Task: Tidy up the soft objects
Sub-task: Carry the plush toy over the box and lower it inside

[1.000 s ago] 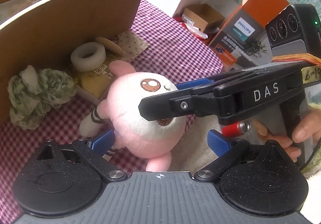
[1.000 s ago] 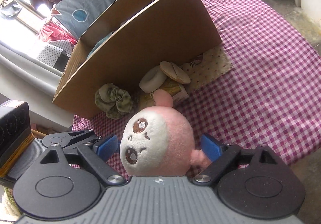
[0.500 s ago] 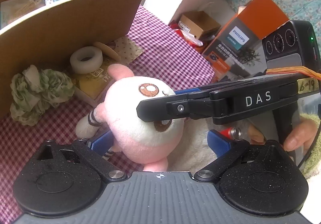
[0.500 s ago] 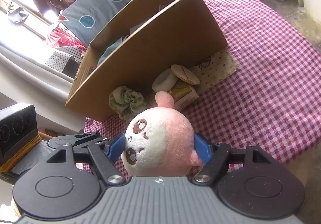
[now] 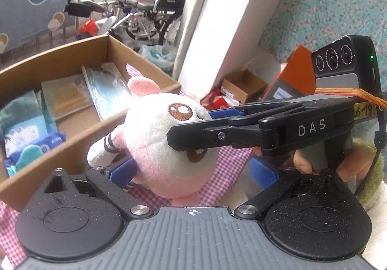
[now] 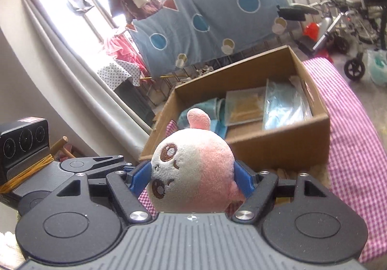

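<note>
Two grippers: both crowd around one pink and white plush toy (image 6: 193,173), held above a pink checked tablecloth (image 6: 350,149)
Right gripper (image 6: 192,179): blue pads press the toy's head from 9 and 3 o'clock, pinching it
Left gripper (image 5: 191,170): jaws spread wide; the near blue pad touches the toy's striped arm side, the other pad stands clear at 3 o'clock
Plush toy: round head, brown stitched eyes, one pink ear pointing to 12 o'clock
Cardboard box (image 6: 285,134): open-topped, behind the toy at 1 o'clock in the right wrist view, at 10 o'clock in the left
Box contents: flat clear packets (image 6: 285,105), teal cloth, a blue wipes pack (image 5: 43,144)
Person's hand (image 5: 307,161): grips the right gripper's handle at 3 o'clock
</note>
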Tool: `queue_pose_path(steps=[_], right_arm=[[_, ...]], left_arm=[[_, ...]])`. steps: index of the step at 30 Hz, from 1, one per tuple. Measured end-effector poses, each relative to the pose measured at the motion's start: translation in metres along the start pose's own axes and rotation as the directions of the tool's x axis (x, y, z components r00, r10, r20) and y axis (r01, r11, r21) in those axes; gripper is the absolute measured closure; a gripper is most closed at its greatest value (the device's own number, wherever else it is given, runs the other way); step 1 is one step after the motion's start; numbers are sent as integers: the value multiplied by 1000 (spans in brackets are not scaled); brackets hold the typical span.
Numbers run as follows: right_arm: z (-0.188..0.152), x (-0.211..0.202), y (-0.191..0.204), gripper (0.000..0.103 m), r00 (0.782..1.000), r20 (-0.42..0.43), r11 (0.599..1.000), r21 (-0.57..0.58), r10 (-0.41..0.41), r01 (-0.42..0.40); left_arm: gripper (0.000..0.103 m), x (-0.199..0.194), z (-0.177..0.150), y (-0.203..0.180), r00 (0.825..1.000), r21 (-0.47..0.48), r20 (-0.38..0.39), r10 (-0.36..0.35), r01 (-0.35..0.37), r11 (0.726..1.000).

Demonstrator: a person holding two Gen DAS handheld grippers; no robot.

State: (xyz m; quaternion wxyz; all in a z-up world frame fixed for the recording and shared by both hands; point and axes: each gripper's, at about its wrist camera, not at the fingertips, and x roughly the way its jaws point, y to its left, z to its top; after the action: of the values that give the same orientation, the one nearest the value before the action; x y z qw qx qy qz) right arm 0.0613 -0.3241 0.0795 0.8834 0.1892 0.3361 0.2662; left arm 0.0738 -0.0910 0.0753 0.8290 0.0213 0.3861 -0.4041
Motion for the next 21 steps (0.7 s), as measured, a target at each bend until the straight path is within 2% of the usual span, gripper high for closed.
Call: queue_pose_path(steps=[5, 9, 12, 16, 21], right_arm=[[50, 32, 3, 26, 999, -28, 996, -71, 44, -46], [89, 77, -11, 27, 991, -109, 995, -59, 73, -80], [113, 116, -35, 27, 977, -190, 995, -3, 96, -98], [131, 173, -73, 27, 947, -302, 993, 71, 107, -90], [137, 230, -111, 27, 904, -415, 990, 136, 101, -48]], left_arm=[[3, -6, 36, 24, 997, -37, 35, 64, -63, 997], [3, 8, 67, 51, 992, -71, 13, 124, -123, 990], [3, 30, 88, 79, 986, -97, -43, 159, -162, 982], [3, 70, 108, 121, 973, -148, -144, 178, -199, 969], [3, 117, 111, 168, 954, -238, -260, 149, -213, 948]])
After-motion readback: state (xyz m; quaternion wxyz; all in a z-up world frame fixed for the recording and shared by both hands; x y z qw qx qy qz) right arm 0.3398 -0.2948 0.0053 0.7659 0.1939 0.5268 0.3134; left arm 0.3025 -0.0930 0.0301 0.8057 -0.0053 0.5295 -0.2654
